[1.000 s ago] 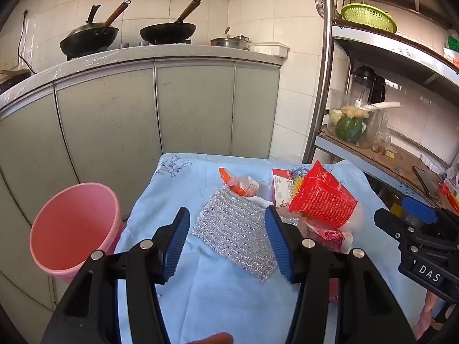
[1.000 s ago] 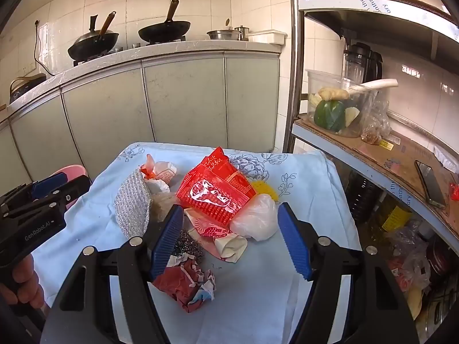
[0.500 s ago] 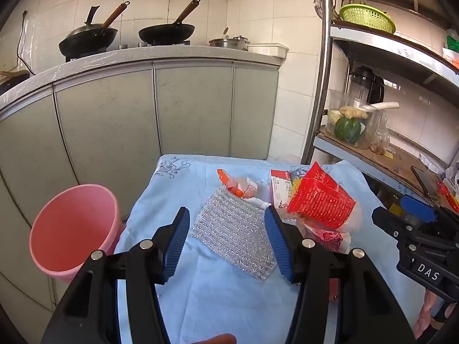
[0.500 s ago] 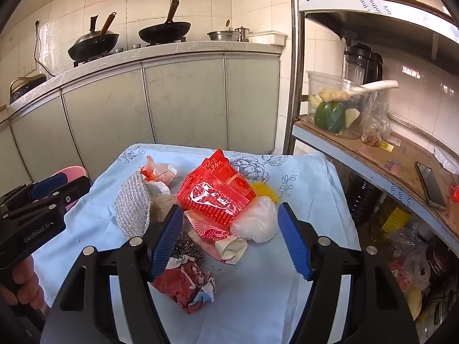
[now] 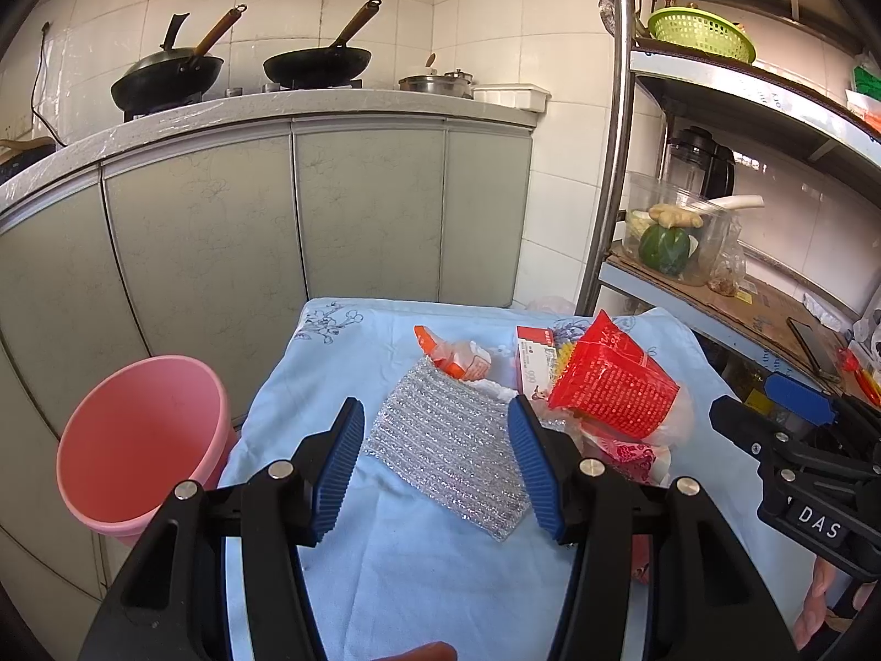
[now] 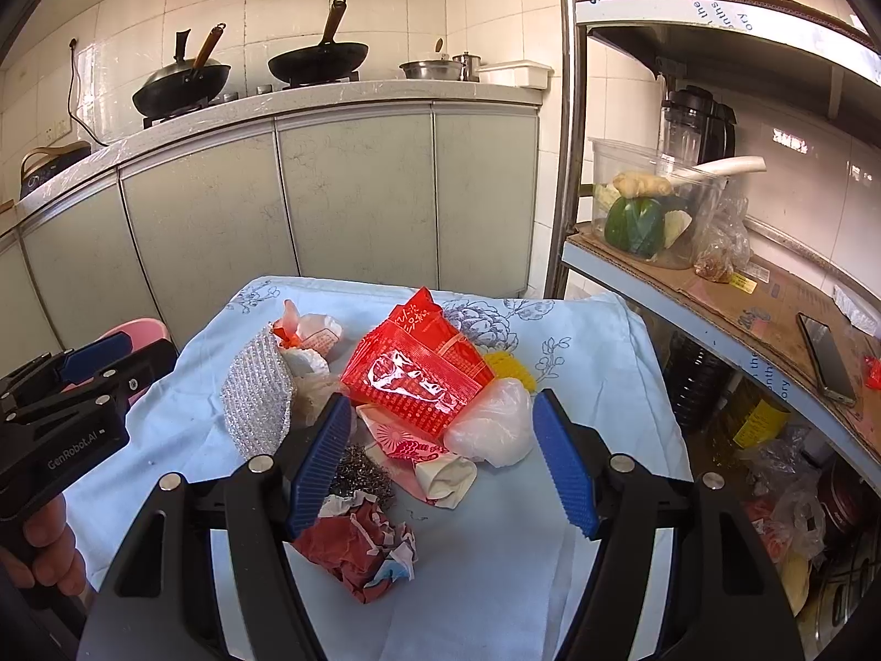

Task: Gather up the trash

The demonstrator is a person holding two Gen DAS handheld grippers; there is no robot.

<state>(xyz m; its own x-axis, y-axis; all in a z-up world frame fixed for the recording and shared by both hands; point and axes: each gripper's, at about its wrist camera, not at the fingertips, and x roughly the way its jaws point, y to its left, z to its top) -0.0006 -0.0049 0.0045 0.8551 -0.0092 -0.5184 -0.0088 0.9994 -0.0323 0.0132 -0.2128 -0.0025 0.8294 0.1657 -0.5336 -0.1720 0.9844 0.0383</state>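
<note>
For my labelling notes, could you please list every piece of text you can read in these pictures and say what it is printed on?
"DAS": on the right gripper, seen from the left wrist.
"GenRobot.AI": on the left gripper, seen from the right wrist.
Red snack bag: print too small to read.
White and red box: blurred.
Shelf edge: lettering upside down, not legible.

left gripper (image 5: 435, 460) – black frame, blue ribbed pads | right gripper (image 6: 440, 460) – same; silver screws
</note>
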